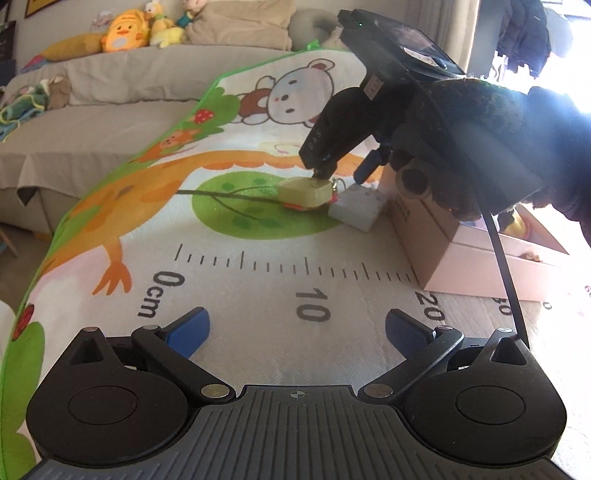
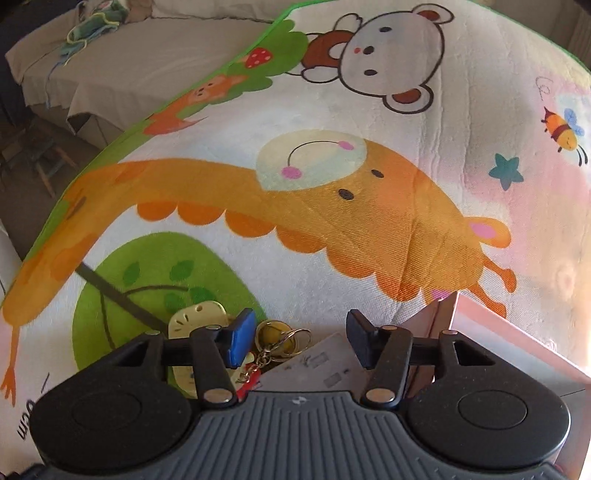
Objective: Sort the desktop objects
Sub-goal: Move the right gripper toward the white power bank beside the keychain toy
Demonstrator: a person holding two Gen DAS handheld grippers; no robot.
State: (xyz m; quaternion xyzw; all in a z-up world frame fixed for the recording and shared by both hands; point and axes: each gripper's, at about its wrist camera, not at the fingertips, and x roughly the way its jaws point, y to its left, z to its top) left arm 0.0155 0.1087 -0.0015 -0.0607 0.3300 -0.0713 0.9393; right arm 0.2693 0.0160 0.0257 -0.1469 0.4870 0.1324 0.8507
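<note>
Right claw (image 2: 299,341) points steeply down at a small cluster on the mat (image 2: 332,229), its fingers well apart and gripping nothing. In the left wrist view the same claw (image 1: 322,170) comes in from the upper right, held by a dark-gloved hand (image 1: 476,147), with its tips touching or just above the top of the pale yellow charm (image 1: 304,192). In its own view the blue pad (image 2: 240,341) sits over the charm (image 2: 195,317), and the key rings (image 2: 280,341) lie in the gap between the fingers.

The charm is a blocky, rounded piece whose long axis runs roughly left to right in the left wrist view, lying flat on the green tree patch of the mat. Small red bits (image 1: 295,206) show under its near edge. Just beside it to the right, touching or nearly so, lies a white adapter (image 1: 356,208), which rests against the near corner of a pink box (image 1: 480,266).

Left claw (image 1: 297,332) hovers low over the mat's printed ruler (image 1: 295,264), near the mat's near edge, its fingers spread wide and empty, well apart from the cluster.

A sofa (image 1: 110,85) with plush toys (image 1: 125,31) stands beyond the mat's far edge.
</note>
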